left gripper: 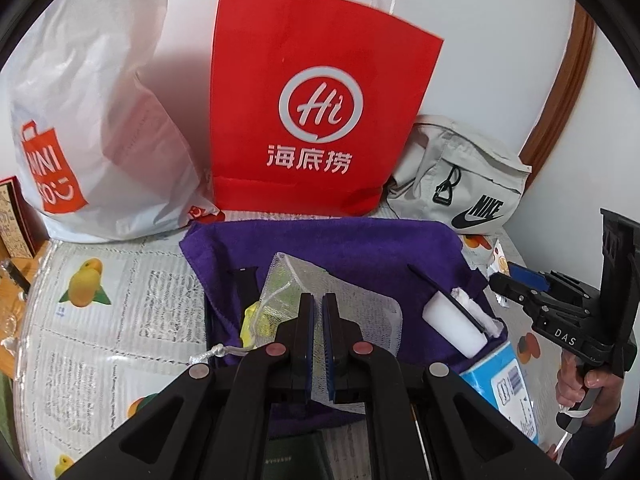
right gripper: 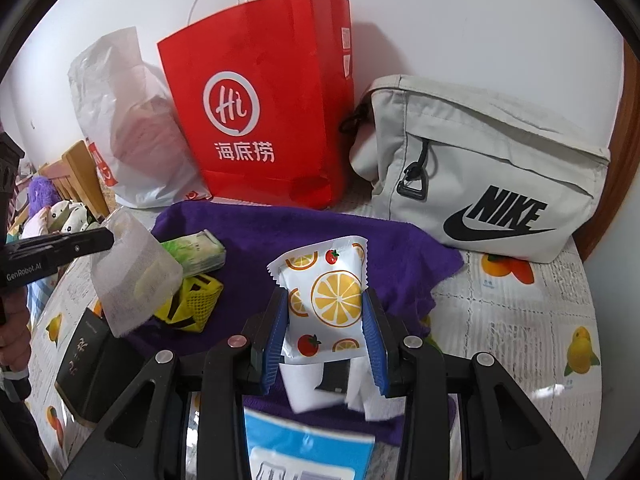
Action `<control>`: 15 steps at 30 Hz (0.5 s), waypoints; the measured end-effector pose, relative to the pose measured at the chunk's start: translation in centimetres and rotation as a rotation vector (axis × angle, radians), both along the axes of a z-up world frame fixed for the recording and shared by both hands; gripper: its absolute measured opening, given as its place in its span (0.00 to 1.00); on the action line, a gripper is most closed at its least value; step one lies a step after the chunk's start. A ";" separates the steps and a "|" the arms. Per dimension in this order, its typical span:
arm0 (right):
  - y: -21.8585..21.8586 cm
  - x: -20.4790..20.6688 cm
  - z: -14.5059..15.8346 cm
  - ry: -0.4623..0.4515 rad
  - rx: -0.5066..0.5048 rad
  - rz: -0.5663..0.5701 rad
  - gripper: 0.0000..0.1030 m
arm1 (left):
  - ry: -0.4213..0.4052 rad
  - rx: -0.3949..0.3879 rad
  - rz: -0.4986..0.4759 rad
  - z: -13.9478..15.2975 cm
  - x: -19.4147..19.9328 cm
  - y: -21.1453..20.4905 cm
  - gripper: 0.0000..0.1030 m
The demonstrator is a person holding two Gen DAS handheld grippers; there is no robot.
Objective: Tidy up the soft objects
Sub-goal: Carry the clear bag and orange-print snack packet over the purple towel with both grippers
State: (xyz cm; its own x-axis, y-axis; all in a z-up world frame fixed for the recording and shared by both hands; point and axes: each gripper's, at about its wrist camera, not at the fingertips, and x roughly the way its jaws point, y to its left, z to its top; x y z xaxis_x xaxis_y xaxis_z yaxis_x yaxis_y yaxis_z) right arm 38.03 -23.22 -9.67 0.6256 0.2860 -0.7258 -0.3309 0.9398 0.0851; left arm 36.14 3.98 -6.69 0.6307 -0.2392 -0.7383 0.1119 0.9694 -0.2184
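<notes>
Left wrist: left gripper (left gripper: 317, 300) pinched tight on a mesh drawstring pouch (left gripper: 352, 312), held over the purple towel (left gripper: 320, 240); judged mid-carry, next needing a drop spot. Right wrist: right gripper (right gripper: 325, 312) clamps a citrus-print packet (right gripper: 324, 296) above the towel; fruit-print tablecloth (right gripper: 520, 320), red paper bag (right gripper: 260, 100) against white wall.

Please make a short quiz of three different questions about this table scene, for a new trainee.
1. True or false: the right hand-held gripper holds a fruit-print packet.
2. What does the left hand-held gripper pinch? A) mesh pouch B) a spoon C) a cup
3. Fill in: the red paper bag stands behind the ____ towel.

Key: 1 true; 2 A; 3 purple.
</notes>
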 end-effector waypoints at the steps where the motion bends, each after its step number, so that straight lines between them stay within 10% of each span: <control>1: 0.1 0.2 -0.1 0.004 -0.001 0.001 0.36 | 0.007 -0.005 -0.002 -0.3 0.2 0.0 0.05; 15: 1.4 3.8 -3.1 0.078 -0.020 0.022 0.36 | 0.062 -0.017 -0.011 -2.9 2.4 0.1 0.05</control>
State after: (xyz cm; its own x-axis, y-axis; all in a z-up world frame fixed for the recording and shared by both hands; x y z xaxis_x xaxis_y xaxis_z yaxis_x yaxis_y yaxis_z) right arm 41.80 -21.79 -12.76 0.5605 0.2834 -0.7782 -0.3442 0.9344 0.0923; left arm 38.53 4.10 -9.63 0.5813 -0.2589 -0.7714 0.1088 0.9642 -0.2417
